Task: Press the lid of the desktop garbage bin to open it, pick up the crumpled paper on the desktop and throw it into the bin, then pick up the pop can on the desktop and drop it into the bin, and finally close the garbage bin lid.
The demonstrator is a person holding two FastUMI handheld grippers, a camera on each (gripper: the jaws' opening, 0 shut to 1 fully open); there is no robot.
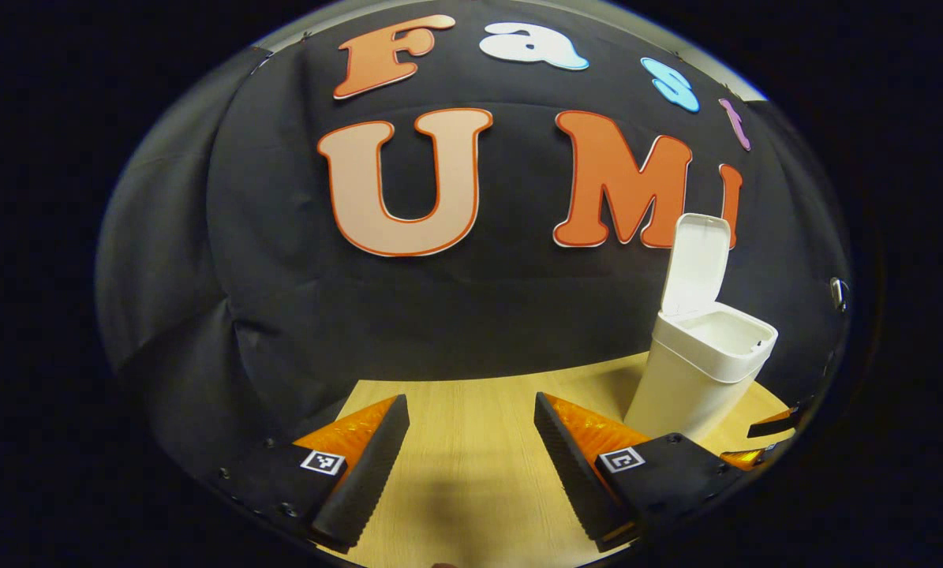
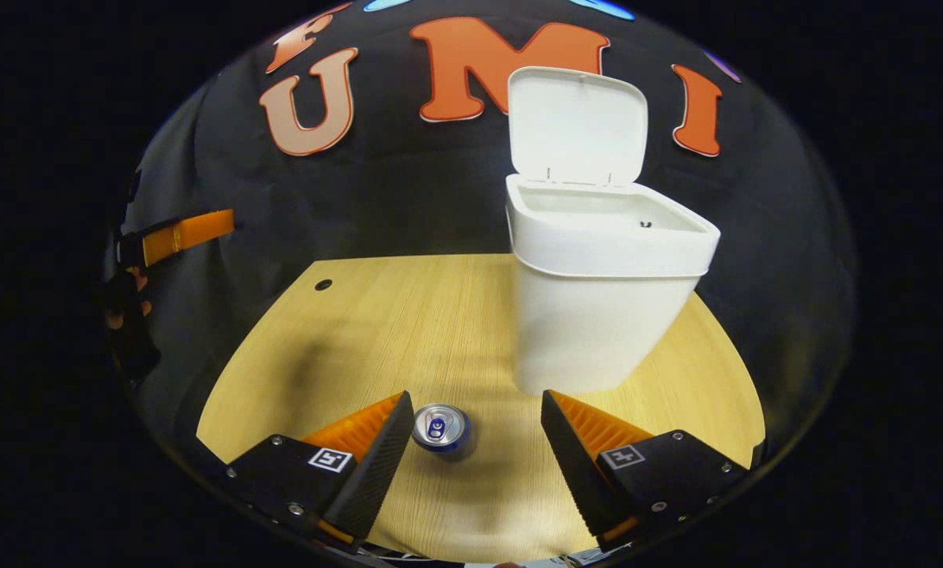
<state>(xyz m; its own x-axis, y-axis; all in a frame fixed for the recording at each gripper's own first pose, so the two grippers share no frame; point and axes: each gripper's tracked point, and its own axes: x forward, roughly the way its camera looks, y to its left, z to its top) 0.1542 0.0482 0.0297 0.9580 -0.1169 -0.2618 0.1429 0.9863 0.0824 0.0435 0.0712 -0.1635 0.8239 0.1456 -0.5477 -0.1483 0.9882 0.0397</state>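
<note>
Right gripper [image 2: 475, 442]: spread wide and holding nothing; it hangs above the can [image 2: 440, 430], which stands upright on the table [image 2: 345, 331] between the two fingers, nearer the left one and touching neither.
Left gripper [image 1: 471, 442]: also wide open and empty, over bare table, with the bin [image 1: 696, 371] off to its right.
Bin: stands on the table just beyond the can, its lid [image 2: 575, 126] tipped up and back, its mouth open.
Paper: I cannot tell whether it lies inside the bin; the rim hides the bottom.
Risk, off-centre grip: because the can sits closer to one finger, that finger may reach it first and push it sideways or tip it over.
Risk, slip: a smooth round metal wall gives little hold; a light squeeze may let it slide out on the way up.
Risk, bin: the bin looks light, so a knock from the can or a finger at the rim could shove it or drop the lid.
Can: shiny metal cylinder, blue side, silver top with pull tab.
Bin, make: smooth white plastic, rounded square, tapering downward.
Table: pale wood grain, flat, matte.
Fingers [image 2: 376, 465]: wedge-shaped, inner faces finely ribbed.
</note>
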